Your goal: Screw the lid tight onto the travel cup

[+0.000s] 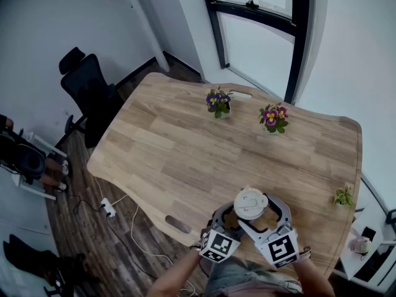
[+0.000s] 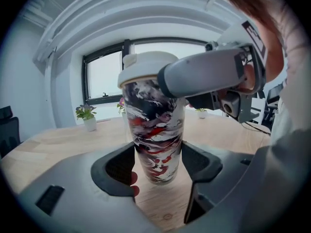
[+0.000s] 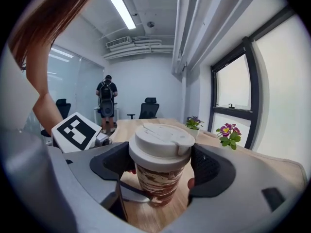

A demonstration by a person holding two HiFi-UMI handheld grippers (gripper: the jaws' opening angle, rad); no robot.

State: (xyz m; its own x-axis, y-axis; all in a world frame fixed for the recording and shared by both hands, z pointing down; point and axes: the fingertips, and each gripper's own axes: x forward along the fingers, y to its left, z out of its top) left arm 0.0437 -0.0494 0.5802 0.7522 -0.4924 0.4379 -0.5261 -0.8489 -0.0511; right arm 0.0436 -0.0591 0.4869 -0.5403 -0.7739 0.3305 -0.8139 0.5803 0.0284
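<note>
Two grippers meet on one cup (image 2: 155,125) at the near edge of the wooden table (image 1: 185,153). The left gripper (image 2: 158,171) has its jaws closed on the lower part of the marbled red, black and white body, a pad pressed against each side. The right gripper (image 3: 158,164) clamps the cream lid (image 3: 160,142) from both sides, and the lid sits on top of the cup. The cup stands upright; whether its base touches the table I cannot tell. Farther back on the table are two pots of purple flowers (image 1: 218,102) (image 1: 273,117), well apart from the cup, and a small green plant (image 1: 343,197) near the right edge. A black chair (image 1: 86,88) stands beside the table's far left corner. In the right gripper view a person (image 3: 106,103) stands at the far end of the room.
</note>
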